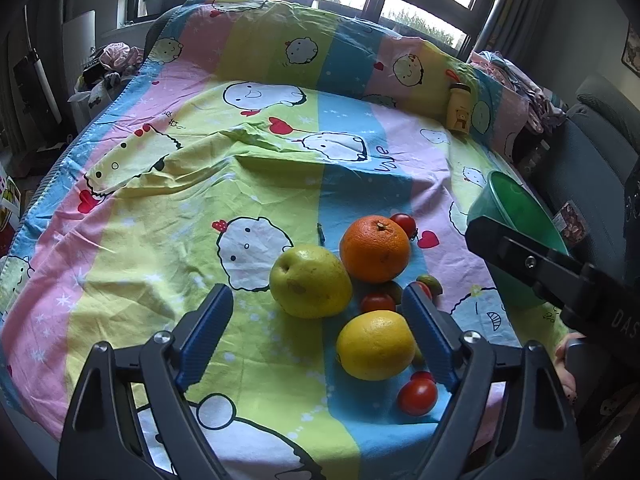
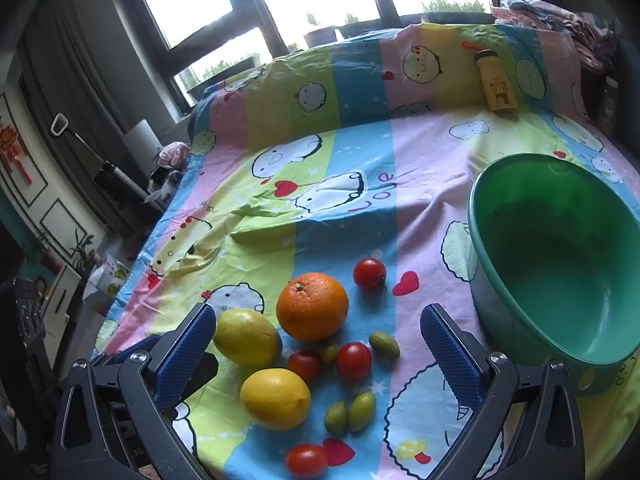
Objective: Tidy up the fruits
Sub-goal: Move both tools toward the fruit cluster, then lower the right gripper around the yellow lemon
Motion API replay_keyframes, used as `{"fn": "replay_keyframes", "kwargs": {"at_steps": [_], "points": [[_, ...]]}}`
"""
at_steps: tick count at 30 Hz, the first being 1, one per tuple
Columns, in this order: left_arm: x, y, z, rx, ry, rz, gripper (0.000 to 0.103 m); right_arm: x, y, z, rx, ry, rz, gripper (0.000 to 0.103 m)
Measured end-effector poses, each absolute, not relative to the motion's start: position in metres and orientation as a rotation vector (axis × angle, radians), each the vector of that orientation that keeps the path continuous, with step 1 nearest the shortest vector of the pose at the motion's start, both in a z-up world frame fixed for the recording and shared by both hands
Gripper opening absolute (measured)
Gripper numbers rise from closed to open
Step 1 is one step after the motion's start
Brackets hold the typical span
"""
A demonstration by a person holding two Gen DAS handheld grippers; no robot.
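Note:
An orange [image 1: 375, 249] [image 2: 312, 306], a yellow-green pear [image 1: 310, 287] [image 2: 247, 336] and a yellow lemon [image 1: 375, 345] [image 2: 275, 398] lie together on the cartoon bedsheet [image 1: 200, 200]. Several red cherry tomatoes [image 2: 353, 361] and small green fruits [image 2: 362, 405] lie around them. A green bowl [image 2: 560, 248] [image 1: 516, 216] stands to the right, with nothing in it. My left gripper [image 1: 318, 312] is open and empty, low over the pear and lemon. My right gripper [image 2: 320, 332] is open and empty, above the fruit pile.
A yellow bear-print bottle [image 1: 459, 108] [image 2: 496, 86] stands at the back right against the raised sheet. Clothes [image 1: 116, 56] lie at the far left. The right gripper's dark body [image 1: 560, 280] crosses the left wrist view beside the bowl. Windows are behind.

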State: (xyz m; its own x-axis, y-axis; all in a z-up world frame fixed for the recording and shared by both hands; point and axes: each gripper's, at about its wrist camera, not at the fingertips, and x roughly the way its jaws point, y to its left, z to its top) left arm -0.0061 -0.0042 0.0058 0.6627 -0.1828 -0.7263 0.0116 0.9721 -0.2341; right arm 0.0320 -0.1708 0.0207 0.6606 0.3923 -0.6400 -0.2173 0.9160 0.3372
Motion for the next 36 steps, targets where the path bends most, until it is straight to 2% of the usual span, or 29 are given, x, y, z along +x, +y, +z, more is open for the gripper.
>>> {"fn": "replay_keyframes", "kwargs": {"at_steps": [20,23,26,36], "points": [[-0.009,-0.0047,0.0071,-0.214,0.854,-0.123,0.08,0.0302,-0.1699,0.0225,0.26,0.794,0.367,0.102],[-0.0087,-0.0044,0.0063,-0.219,0.863,-0.136,0.078,0.0299,-0.1688,0.021,0.253,0.8,0.369,0.097],[-0.0078,-0.0053,0.006,-0.227,0.872,-0.155,0.075,0.0306,-0.1679,0.02,0.249,0.808,0.368,0.096],[-0.0068,-0.0077,0.0041,-0.262,0.905,-0.219,0.068,0.0321,-0.1648,0.0184,0.237,0.843,0.383,0.076]]}}
